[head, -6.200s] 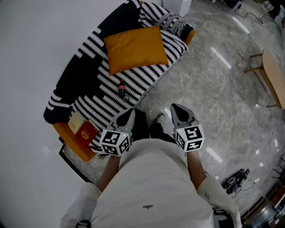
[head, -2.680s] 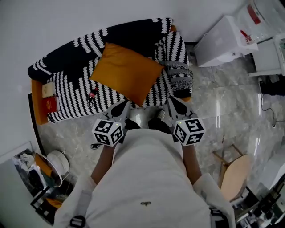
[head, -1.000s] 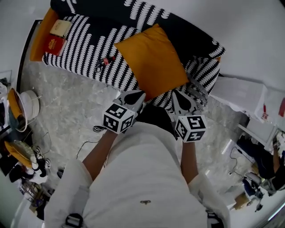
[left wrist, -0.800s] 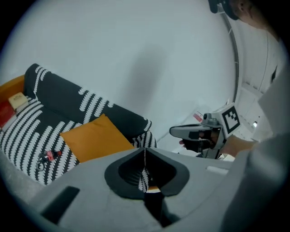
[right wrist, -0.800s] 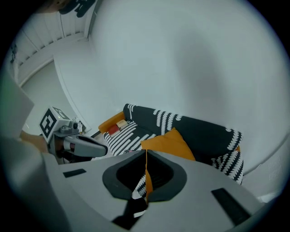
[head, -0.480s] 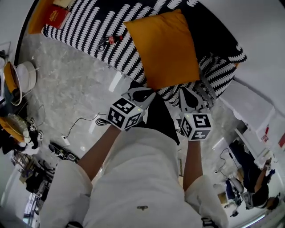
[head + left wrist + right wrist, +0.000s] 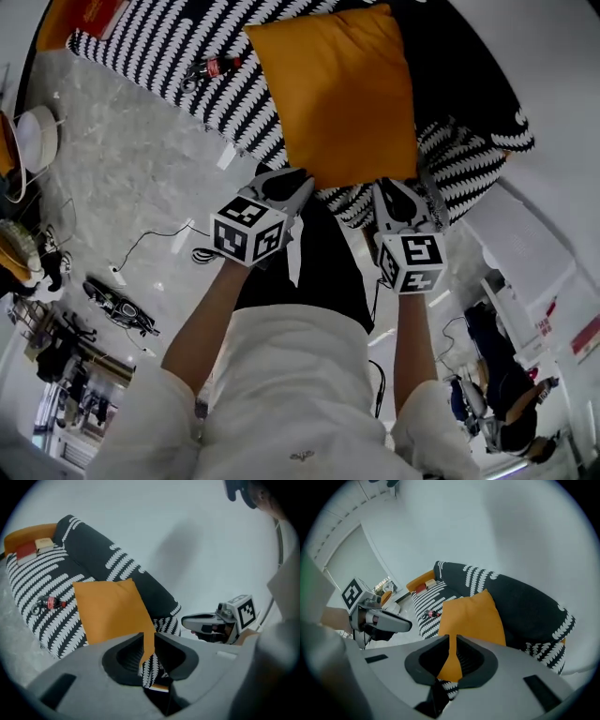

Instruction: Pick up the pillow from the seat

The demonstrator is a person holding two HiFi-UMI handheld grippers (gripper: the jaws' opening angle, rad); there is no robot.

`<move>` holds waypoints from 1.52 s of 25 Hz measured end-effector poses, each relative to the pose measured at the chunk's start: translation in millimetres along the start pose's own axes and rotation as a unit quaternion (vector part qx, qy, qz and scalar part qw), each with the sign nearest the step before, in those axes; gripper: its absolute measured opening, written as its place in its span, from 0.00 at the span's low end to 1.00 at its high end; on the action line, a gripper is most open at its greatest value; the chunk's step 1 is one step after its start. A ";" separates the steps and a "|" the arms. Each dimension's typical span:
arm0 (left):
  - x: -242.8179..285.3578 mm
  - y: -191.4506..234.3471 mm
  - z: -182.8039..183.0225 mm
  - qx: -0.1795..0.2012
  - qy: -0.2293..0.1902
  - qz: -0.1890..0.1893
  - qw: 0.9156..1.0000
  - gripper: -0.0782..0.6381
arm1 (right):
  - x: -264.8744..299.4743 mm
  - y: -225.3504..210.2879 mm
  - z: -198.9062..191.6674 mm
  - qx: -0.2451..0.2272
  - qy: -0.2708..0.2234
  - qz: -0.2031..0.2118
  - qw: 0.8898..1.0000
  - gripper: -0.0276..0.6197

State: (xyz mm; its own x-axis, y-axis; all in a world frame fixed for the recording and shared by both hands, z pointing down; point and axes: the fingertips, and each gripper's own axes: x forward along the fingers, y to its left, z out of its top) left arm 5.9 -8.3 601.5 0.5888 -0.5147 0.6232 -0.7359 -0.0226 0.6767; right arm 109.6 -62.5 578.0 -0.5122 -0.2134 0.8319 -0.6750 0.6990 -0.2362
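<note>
An orange square pillow (image 7: 337, 94) lies on the sofa seat, which has a black-and-white patterned cover (image 7: 141, 47). My left gripper (image 7: 302, 180) hovers just short of the pillow's near left corner; its jaws are opening by a narrow slit with nothing between them. My right gripper (image 7: 386, 189) is shut and empty at the near right corner. In the left gripper view the pillow (image 7: 110, 611) shows beyond the left gripper (image 7: 149, 637), with the right gripper (image 7: 187, 620) beside it. The right gripper view shows the pillow (image 7: 473, 616) past the right gripper (image 7: 452, 639), with the left gripper (image 7: 408, 626) at left.
A small red-capped bottle (image 7: 211, 67) lies on the seat left of the pillow, and a red book (image 7: 94, 11) sits at the sofa's far left end. Cables and gear (image 7: 117, 300) are scattered on the marble floor. A white wall backs the sofa.
The person has stepped closer and turned, so the pillow now sits right ahead of both grippers. The left gripper's jaws have parted slightly.
</note>
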 end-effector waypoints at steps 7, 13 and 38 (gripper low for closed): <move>47.7 21.5 -14.5 -0.059 -0.031 0.017 0.998 0.37 | 34.3 -36.5 -7.2 -0.044 0.018 0.030 0.998 0.29; 72.9 42.9 -15.7 -0.065 -0.045 0.036 0.996 0.48 | 59.7 -74.3 -21.2 -0.040 0.037 0.033 0.998 0.42; 146.8 183.7 -41.0 -0.157 -0.053 0.098 0.981 0.93 | 190.0 -166.4 -44.0 -0.042 0.102 0.025 0.994 0.77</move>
State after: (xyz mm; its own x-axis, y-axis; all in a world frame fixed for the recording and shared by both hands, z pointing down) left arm -29.2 -52.9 833.4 0.3952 -0.5694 0.7208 -0.6826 0.3430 0.6453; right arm 148.0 -189.3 797.5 -0.4200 -0.0392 0.9067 -0.5996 0.7619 -0.2449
